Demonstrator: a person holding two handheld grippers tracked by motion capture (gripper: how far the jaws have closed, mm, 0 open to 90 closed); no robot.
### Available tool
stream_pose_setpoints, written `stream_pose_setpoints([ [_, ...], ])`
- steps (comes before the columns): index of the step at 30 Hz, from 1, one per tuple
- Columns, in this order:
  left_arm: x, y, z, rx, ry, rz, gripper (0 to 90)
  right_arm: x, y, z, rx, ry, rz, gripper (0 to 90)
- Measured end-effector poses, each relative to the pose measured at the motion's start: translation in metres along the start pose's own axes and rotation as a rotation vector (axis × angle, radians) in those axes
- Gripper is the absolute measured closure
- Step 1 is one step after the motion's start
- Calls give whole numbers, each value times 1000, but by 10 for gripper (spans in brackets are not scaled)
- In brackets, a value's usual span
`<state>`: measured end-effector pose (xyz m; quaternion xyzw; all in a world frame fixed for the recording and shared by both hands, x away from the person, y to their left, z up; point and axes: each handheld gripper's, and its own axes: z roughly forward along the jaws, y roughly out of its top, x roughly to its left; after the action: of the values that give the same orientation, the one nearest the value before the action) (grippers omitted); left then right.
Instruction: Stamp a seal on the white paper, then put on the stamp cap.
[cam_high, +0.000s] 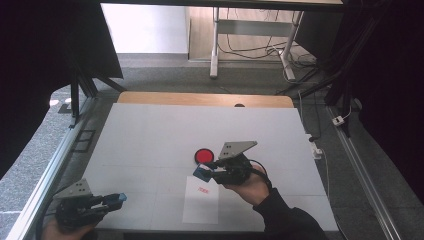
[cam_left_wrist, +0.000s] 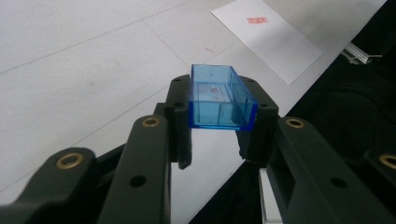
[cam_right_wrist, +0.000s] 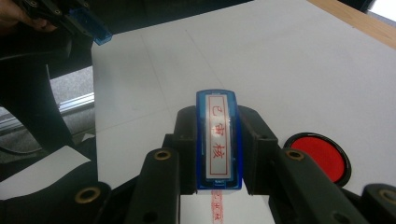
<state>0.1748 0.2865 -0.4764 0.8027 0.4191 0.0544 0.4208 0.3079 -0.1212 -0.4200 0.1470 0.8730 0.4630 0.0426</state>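
My right gripper (cam_high: 206, 171) at frame centre clamps the blue stamp (cam_right_wrist: 219, 140), my left gripper (cam_high: 119, 198) at lower left clamps its clear blue cap (cam_left_wrist: 219, 96)

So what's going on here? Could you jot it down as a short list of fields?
left gripper: shut on the blue cap, near the table's front left corner
right gripper: shut on the blue stamp, above the paper
paper: white sheet bearing a red stamp mark
ink pad: round, red, open, beside the right gripper
table: white top
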Motion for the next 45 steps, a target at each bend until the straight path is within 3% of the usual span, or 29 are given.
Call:
stream_pose_setpoints([
  [10,-3,6,3,-14,-34,27,683,0,2,-4,-9,15,-6,710],
  [18,-10,22,14,2,-73,102,682,1,4,-6,-13,19,-4,710],
  [26,-14,40,33,17,-151,154,683,0,6,-9,-28,27,-2,709],
  [36,-14,61,53,36,-219,218,682,-1,8,-13,-37,42,3,709],
  [45,-18,79,73,52,-303,273,683,2,10,-16,-51,80,-17,710],
])
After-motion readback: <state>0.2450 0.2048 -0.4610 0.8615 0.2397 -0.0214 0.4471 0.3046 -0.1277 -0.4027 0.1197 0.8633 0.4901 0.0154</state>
